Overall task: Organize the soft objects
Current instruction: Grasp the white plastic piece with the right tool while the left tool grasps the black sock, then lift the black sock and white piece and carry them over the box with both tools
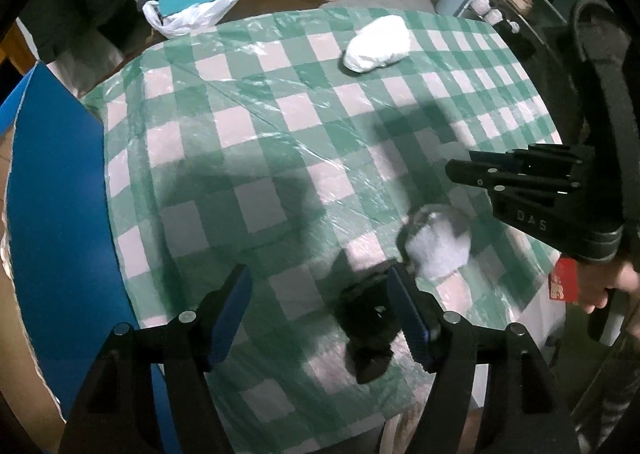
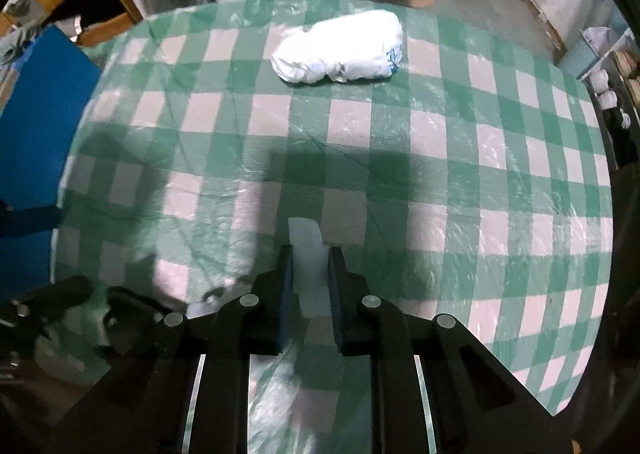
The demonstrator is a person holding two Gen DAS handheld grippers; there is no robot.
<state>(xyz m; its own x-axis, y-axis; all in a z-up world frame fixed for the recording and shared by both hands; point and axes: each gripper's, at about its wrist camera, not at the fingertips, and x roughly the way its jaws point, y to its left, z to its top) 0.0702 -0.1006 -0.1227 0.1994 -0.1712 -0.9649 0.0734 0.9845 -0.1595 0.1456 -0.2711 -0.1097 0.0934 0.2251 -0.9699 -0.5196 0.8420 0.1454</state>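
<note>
Right gripper (image 2: 310, 274) fingers pinched on a clear plastic strip (image 2: 306, 238). Left gripper (image 1: 320, 318) fingers wide, empty. White bundle (image 2: 340, 49) far on desk (image 2: 480, 173).

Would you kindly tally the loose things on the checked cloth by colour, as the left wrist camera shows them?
White: 2 (far bundle, near wad)
Black: 1 (black item)
Total: 3
</note>
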